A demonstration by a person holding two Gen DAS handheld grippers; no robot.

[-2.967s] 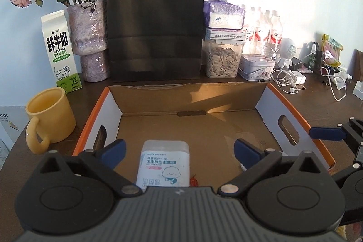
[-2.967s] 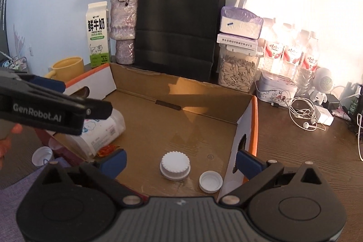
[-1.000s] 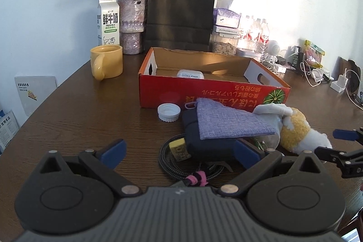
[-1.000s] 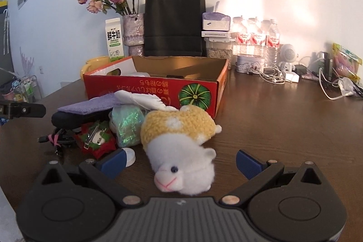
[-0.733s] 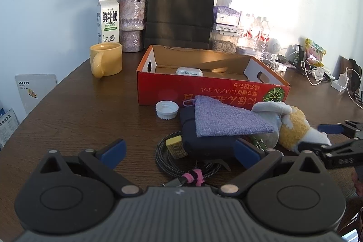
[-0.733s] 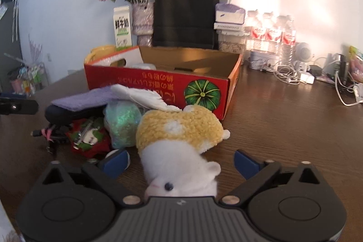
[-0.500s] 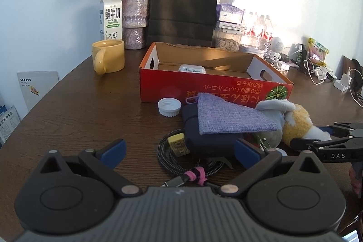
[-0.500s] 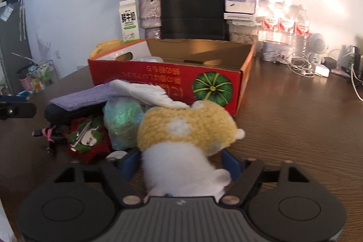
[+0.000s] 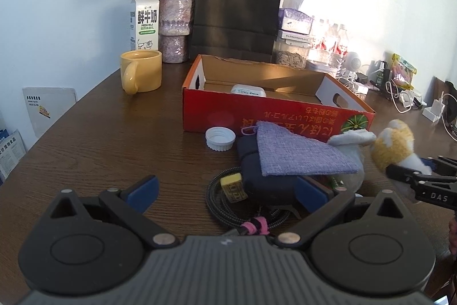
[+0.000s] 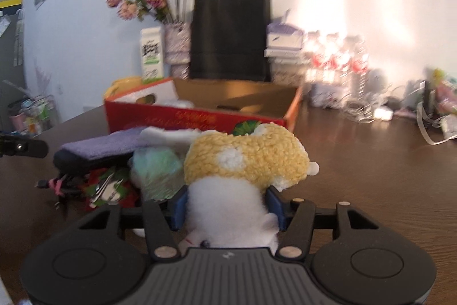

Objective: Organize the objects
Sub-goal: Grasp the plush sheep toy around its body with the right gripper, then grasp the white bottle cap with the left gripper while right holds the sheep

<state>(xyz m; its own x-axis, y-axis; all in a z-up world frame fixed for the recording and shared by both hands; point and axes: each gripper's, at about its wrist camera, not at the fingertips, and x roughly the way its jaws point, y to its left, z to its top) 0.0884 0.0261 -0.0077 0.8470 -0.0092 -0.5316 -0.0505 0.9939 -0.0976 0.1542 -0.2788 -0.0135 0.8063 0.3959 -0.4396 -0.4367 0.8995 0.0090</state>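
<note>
A yellow and white plush toy (image 10: pixel 245 159) lies on the table in front of the red cardboard box (image 9: pixel 257 116). My right gripper (image 10: pixel 227 207) is closing, and its blue pads press on the toy's white head. The toy (image 9: pixel 392 145) and that gripper (image 9: pixel 422 179) also show at the right edge of the left wrist view. My left gripper (image 9: pixel 225 189) stands open over the table with nothing between its fingers. Just beyond it lie a purple cloth (image 9: pixel 297 153) on a dark pouch (image 9: pixel 257 185), a braided cable (image 9: pixel 217 199) and a white cap (image 9: pixel 220 137). A white container (image 9: pixel 248 90) sits inside the box.
A yellow mug (image 9: pixel 141 70), milk carton (image 9: pixel 144 20), flower vase (image 9: pixel 174 27) and black paper bag (image 9: pixel 237 16) stand behind the box. Bottles, tins and cables (image 9: pixel 400 102) crowd the back right. A green glittery ball (image 10: pixel 157 170) and a red-green item (image 10: pixel 108 190) lie beside the toy.
The right gripper's jaws have closed from wide open onto the plush toy's white head. The toy has shifted slightly right in the left wrist view. The left gripper has stayed put.
</note>
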